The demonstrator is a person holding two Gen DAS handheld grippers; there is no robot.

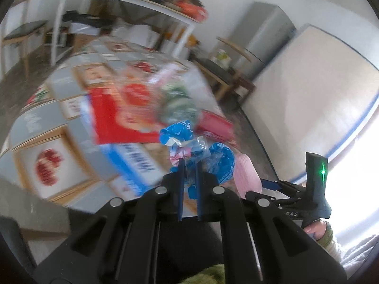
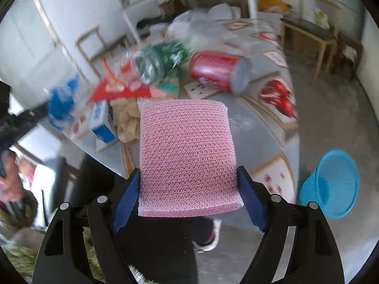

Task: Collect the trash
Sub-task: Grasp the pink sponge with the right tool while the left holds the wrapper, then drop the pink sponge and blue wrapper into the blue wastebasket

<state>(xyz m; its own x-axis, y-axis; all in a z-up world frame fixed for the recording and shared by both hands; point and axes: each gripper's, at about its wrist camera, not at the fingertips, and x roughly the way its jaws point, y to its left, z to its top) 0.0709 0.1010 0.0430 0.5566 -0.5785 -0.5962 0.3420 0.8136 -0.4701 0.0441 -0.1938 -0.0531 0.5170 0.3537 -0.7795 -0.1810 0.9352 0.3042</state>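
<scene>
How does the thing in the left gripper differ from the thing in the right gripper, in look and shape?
The blue wrapper in the left gripper is thin, crumpled plastic film with print; the pink sponge in the right gripper is a thick, flat rectangle with a mesh surface. The wrapper sits between narrow, nearly closed jaws; the sponge fills widely spread jaws. The wrapper bunches out irregularly; the sponge keeps its shape. Both are held clear of the table.

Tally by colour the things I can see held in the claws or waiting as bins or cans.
Blue: 2, crumpled wrapper in left claw, bin on floor
Pink: 1, mesh sponge in right claw
Red: 1, can lying on table
Total: 4
</scene>
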